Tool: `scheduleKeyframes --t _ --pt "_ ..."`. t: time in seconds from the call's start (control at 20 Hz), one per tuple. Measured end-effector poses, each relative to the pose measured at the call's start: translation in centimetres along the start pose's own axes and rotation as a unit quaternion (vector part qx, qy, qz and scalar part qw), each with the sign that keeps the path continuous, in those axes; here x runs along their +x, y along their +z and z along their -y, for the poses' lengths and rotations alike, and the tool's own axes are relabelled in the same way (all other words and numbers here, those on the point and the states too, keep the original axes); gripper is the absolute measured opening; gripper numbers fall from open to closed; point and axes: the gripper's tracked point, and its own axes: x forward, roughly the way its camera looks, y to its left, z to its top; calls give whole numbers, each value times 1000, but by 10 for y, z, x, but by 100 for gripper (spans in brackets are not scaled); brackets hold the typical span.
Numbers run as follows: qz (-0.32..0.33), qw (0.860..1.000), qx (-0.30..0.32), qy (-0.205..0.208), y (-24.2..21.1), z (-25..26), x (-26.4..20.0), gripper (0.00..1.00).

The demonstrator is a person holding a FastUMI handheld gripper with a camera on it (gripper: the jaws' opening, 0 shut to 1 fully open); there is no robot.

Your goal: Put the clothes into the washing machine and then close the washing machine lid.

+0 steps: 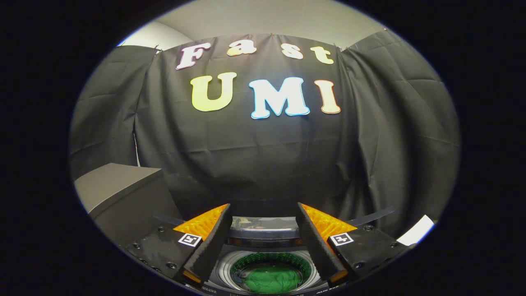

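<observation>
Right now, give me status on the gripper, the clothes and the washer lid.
Gripper open, fingers apart, holding nothing. Green clothes down in the washing machine drum, between the fingers. Lid still up, just ahead. Nothing in the way.

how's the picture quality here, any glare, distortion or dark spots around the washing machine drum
Gripper view: strong fisheye bending, the open gripper splayed wide; green clothes in the washing machine drum sit dim but legible; glare streaks the raised lid between the fingers; focus is fairly sharp.

The washing machine [269, 263] is mostly hidden behind the tool [263, 213]; its lid perhaps raised.
</observation>
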Motion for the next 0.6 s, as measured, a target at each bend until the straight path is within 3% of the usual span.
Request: scheduleKeyframes --t 0.35,0.6 --pt "-3 1000 1 -4 -9 1 -20 98" --pt "19 1000 1 -2 11 -6 -42 98"
